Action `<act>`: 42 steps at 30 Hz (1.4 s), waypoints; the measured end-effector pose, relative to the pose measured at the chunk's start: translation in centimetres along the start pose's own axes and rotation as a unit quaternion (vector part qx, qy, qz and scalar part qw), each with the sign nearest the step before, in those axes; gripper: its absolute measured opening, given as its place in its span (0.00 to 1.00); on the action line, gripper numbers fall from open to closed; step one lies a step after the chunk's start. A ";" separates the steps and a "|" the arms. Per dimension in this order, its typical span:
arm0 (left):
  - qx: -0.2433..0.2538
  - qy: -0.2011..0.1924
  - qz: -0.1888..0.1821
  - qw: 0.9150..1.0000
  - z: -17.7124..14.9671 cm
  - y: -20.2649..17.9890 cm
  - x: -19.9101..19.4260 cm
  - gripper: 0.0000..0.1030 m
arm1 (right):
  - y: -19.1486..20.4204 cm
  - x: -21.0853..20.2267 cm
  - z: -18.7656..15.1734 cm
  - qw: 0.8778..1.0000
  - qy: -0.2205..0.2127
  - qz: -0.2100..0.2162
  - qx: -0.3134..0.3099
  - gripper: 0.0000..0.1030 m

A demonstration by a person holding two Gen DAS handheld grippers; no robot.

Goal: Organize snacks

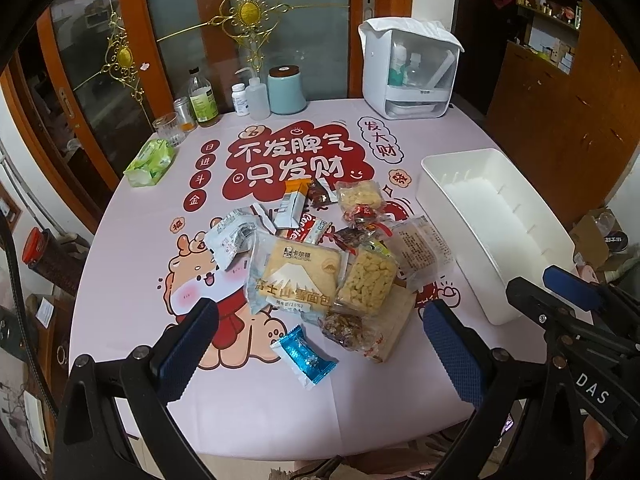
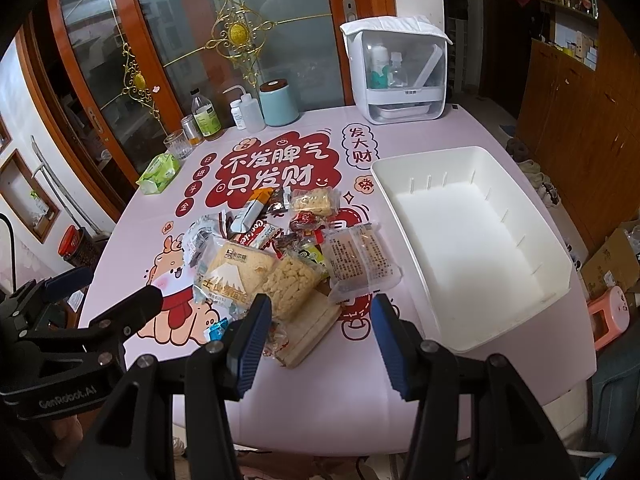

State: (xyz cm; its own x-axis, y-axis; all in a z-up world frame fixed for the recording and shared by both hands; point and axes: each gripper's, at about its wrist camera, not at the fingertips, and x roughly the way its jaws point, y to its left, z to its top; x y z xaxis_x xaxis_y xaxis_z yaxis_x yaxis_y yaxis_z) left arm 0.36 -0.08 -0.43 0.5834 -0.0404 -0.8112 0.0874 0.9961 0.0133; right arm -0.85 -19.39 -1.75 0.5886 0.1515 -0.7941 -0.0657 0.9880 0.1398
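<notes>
On the desk (image 1: 132, 280) near me, I see the snack pile (image 1: 320, 256) left of the white bin (image 2: 472, 240); my left hand-held gripper (image 1: 320, 344) gapes wide, my right hand-held gripper (image 2: 320, 340) narrower, both empty.

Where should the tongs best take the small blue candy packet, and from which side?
Probably from above, across the narrow middle of the blue candy packet. It lies flat and alone at the near edge of the snack pile, so both long sides are free, and the crimped ends are thin.
</notes>
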 end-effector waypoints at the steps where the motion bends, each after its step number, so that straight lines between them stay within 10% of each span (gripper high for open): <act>1: 0.001 -0.001 -0.001 1.000 0.0 0.0 -0.1 0.99 | 0.0 0.0 0.0 1.000 0.000 0.000 0.000 0.51; 42: 0.000 -0.006 -0.002 1.000 0.4 0.9 -0.2 0.99 | 1.9 0.4 0.2 1.000 -0.001 0.002 -0.004 0.51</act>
State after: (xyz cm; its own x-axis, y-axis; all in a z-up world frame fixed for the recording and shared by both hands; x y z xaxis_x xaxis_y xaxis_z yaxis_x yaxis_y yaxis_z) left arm 0.64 0.75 -0.03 0.5925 -0.0459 -0.8043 0.0903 0.9959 0.0098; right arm -0.58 -17.47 -1.63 0.5902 0.1548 -0.7923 -0.0748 0.9877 0.1373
